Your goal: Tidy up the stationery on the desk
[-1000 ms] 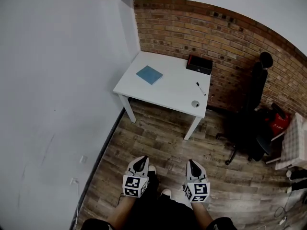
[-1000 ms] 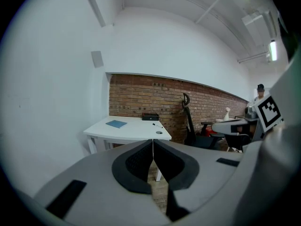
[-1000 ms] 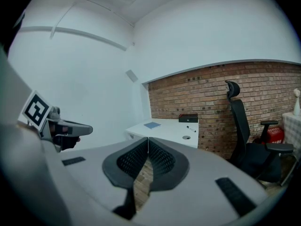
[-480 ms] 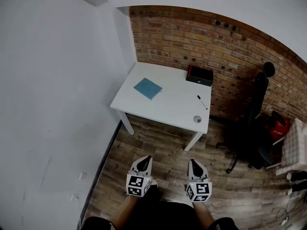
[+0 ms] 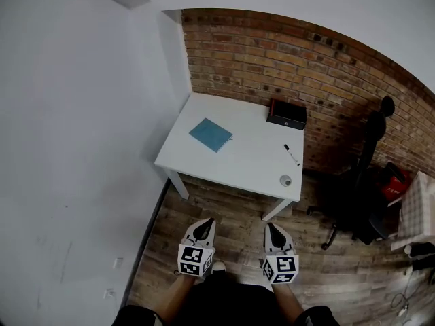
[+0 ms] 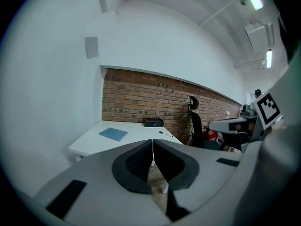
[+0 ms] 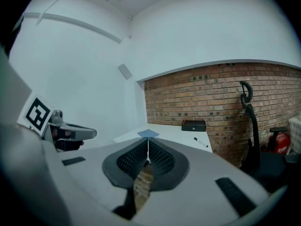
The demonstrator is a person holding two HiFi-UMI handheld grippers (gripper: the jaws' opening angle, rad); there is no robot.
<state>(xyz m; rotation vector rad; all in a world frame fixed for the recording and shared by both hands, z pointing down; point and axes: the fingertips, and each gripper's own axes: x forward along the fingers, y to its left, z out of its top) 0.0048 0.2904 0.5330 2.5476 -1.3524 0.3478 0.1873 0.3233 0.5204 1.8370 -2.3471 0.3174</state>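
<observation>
Left gripper and right gripper both clenched, empty, low centre of head view. Desk mid-frame holds one blue notebook, one marker, one black box and one small round item. Likely approach step. Next: get closer, open jaws.
</observation>
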